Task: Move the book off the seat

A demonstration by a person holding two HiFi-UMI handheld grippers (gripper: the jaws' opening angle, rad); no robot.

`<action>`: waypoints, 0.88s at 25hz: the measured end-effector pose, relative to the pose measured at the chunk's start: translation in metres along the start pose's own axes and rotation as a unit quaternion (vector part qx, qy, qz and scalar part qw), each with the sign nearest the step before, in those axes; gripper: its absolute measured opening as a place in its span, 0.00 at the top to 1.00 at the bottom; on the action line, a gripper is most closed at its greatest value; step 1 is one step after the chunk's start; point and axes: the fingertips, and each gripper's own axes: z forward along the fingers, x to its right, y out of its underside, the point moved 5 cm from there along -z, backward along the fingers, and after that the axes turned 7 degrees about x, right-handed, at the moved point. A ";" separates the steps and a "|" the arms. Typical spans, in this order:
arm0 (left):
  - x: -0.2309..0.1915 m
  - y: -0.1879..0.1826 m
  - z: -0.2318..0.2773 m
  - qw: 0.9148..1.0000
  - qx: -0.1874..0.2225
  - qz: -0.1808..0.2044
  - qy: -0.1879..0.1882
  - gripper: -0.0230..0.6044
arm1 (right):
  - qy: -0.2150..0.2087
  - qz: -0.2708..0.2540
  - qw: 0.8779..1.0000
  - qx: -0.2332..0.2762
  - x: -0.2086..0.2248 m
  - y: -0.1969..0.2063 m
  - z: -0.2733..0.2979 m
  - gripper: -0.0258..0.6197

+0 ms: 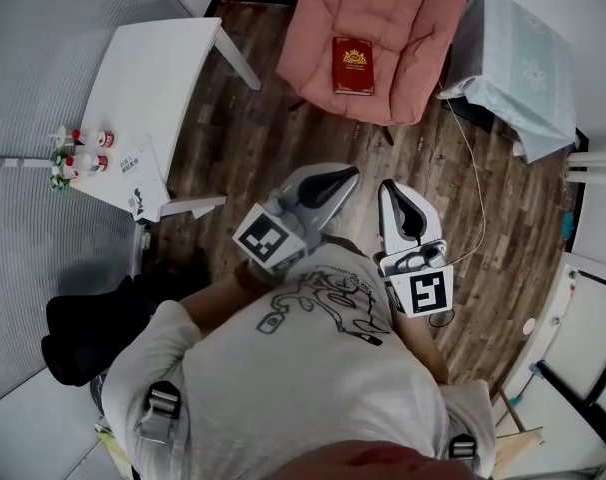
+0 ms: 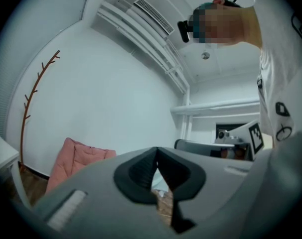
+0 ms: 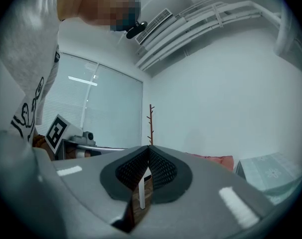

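standing behind the person, i see both tools held low against the body and aimed at the pink seat (image 1: 403,18) across the wooden floor (image 1: 283,128), well short of it. that reads to me as an approach, not yet a reach. the left gripper (image 1: 351,174) has its fingers (image 2: 138,176) pressed together with nothing between them, and the right gripper (image 1: 388,186) is the same, its fingers (image 3: 163,171) closed on nothing. i judge they are carried closed simply because there is nothing to take hold of yet, and they would have to part before a grasp.

the red book (image 1: 353,65) lies flat in the middle of the seat cushion, cover up, nothing on top of it. lying there it blocks anyone from sitting down, which is surely why it has to go.

counting: one book, one seat, two grippers. off to the left stands one white counter (image 1: 153,58) with what look like two small red-capped bottles (image 1: 86,150) and one leaflet (image 1: 143,176) at its near edge. to the right of the seat is one cloth-covered counter (image 1: 513,58), bare on top and just beside the seat, a likely place for the book.
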 end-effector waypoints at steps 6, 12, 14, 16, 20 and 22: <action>-0.017 -0.003 0.005 1.000 0.008 -0.001 -0.012 0.96 | -0.005 0.007 1.000 0.005 0.006 0.003 0.018 0.95; -0.051 0.000 0.018 1.000 0.004 -0.005 -0.012 0.96 | -0.005 0.007 1.000 0.002 0.020 0.009 0.051 0.95; -0.067 0.001 0.023 1.000 0.002 -0.008 -0.010 0.96 | 0.000 0.009 1.000 0.002 0.027 0.012 0.066 0.95; -0.085 0.001 0.029 1.000 -0.001 -0.010 -0.008 0.96 | 0.005 0.011 1.000 0.002 0.034 0.016 0.084 0.95; -0.122 -0.004 0.045 1.000 -0.006 -0.014 0.000 0.96 | 0.004 0.007 1.000 -0.002 0.048 0.021 0.119 0.95; -0.142 -0.007 0.054 1.000 -0.006 -0.015 0.004 0.96 | 0.011 0.011 1.000 -0.004 0.056 0.024 0.139 0.95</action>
